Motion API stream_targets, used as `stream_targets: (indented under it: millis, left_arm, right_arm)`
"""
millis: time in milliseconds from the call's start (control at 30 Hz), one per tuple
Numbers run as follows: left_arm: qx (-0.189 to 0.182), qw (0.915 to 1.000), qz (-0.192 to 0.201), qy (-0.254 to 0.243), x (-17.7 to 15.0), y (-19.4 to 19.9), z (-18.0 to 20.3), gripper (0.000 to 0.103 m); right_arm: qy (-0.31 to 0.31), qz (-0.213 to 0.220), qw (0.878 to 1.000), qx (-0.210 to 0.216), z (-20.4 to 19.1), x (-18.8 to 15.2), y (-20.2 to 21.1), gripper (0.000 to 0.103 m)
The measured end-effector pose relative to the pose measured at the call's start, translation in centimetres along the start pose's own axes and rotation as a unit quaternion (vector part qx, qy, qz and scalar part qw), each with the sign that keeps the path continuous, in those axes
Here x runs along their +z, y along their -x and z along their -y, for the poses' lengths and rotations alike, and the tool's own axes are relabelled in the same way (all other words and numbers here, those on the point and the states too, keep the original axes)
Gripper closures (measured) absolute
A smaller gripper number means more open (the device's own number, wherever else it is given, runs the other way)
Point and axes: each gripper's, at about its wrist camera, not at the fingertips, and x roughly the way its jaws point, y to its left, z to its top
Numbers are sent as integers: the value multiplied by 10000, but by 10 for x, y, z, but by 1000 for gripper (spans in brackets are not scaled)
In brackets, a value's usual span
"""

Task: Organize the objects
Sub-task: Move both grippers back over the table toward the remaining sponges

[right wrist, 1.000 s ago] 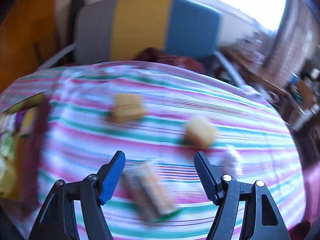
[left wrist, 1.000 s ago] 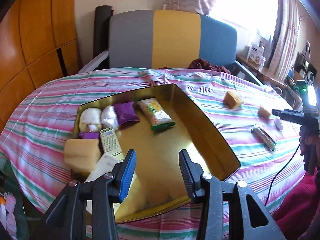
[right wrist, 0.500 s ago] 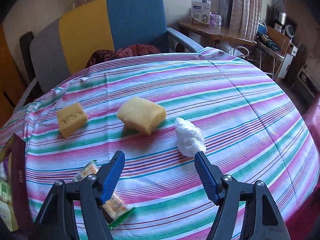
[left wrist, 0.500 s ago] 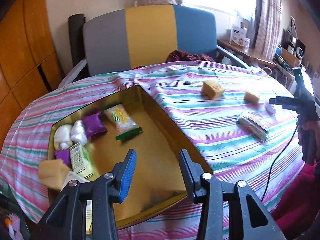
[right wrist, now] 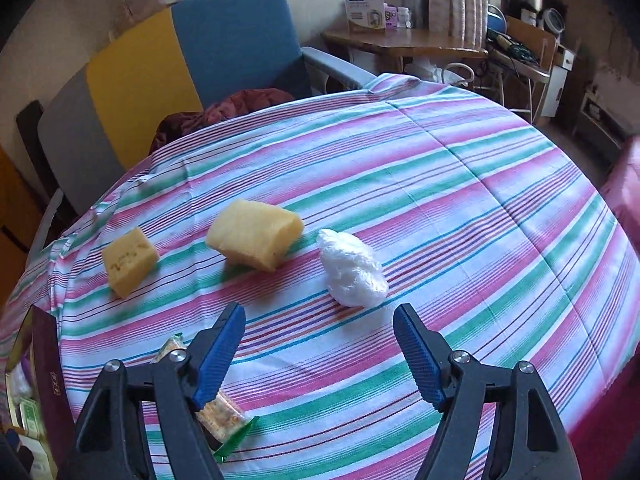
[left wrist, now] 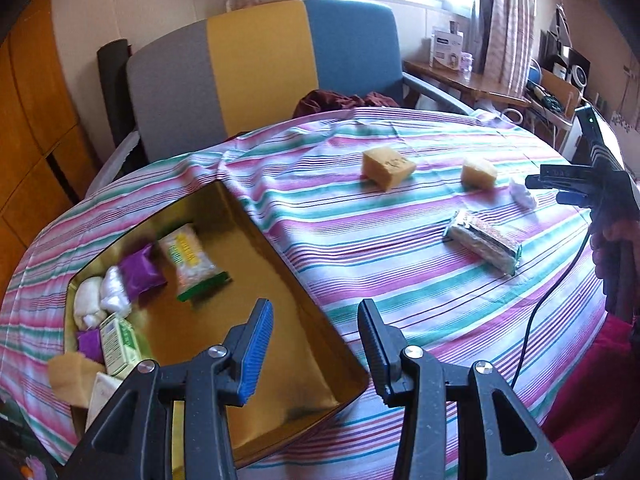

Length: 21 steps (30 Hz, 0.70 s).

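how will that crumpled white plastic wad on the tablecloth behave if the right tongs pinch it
The white plastic wad looks like thin crinkled film, so it will probably squash rather than resist. It seems light for its bulk, so a nudge from the open right tongs may skate it across the striped tablecloth. Its lumpy shape makes rolling unlikely.

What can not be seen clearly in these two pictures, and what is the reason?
- Snack packet, right wrist view: partly hidden behind the right gripper.
- Gold tin, left wrist view: near corner covered by the left gripper.
- Green-white box in the tin: print blurred.
- Tin, right wrist view: cut off by the left edge.
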Motion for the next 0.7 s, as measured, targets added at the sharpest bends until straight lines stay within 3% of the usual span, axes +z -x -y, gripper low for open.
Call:
stream_targets:
  millis: [433, 567, 700]
  left_arm:
    - [-456, 9981, -352, -228, 16, -34, 40, 59]
    - [-569, 9968, -567, -17, 23, -50, 39, 59]
    - [-656, 9953, -693, 183, 36, -66, 36, 59]
  right_arm:
    - [-816, -88, 9964, 229, 30, 5, 1, 25]
    - [-1013, -86, 9942, 352, 35, 6, 2, 25]
    - [-1633, 217, 9848, 545, 57, 8, 13, 23]
